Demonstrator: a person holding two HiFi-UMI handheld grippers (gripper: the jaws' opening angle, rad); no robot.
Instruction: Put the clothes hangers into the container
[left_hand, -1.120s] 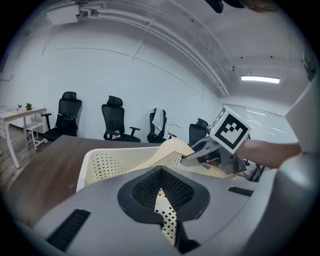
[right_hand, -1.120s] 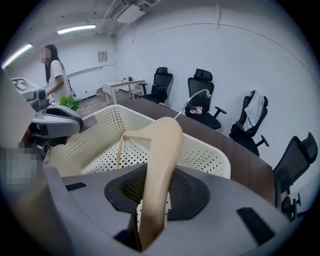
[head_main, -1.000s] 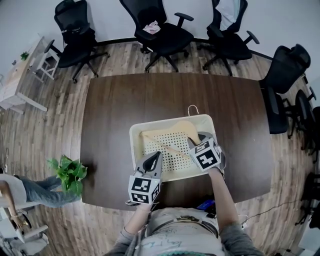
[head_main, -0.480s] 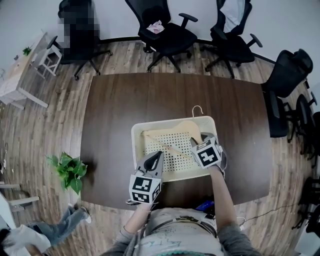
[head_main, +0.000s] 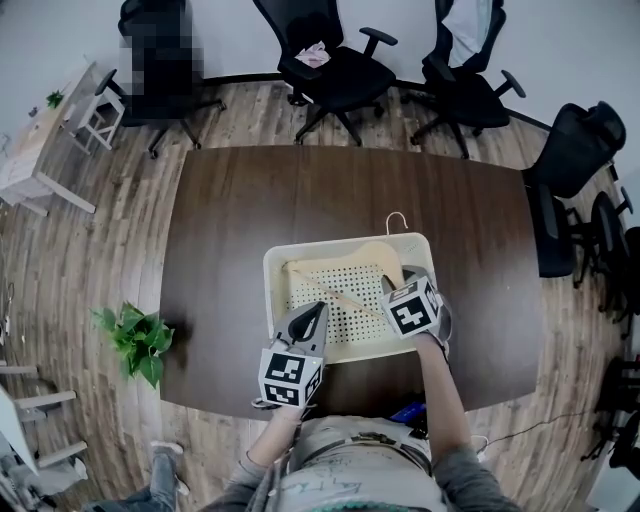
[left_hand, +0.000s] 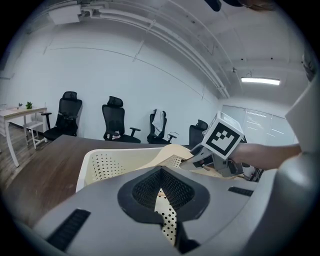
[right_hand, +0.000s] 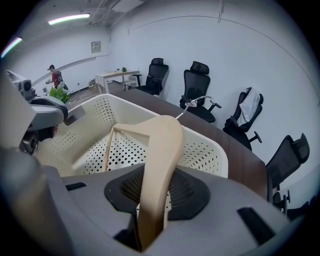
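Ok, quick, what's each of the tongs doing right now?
Left tongs: closed on the container wall.
Right tongs: closed on the hanger.

A wooden hanger (head_main: 350, 255) sits in the white container (head_main: 268, 300).

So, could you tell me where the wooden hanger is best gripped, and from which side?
Take the wooden hanger by its broad shoulder arm, coming down over the basket's near right rim, as the right tongs do. That arm is wide and raised there; the wire hook is thin.
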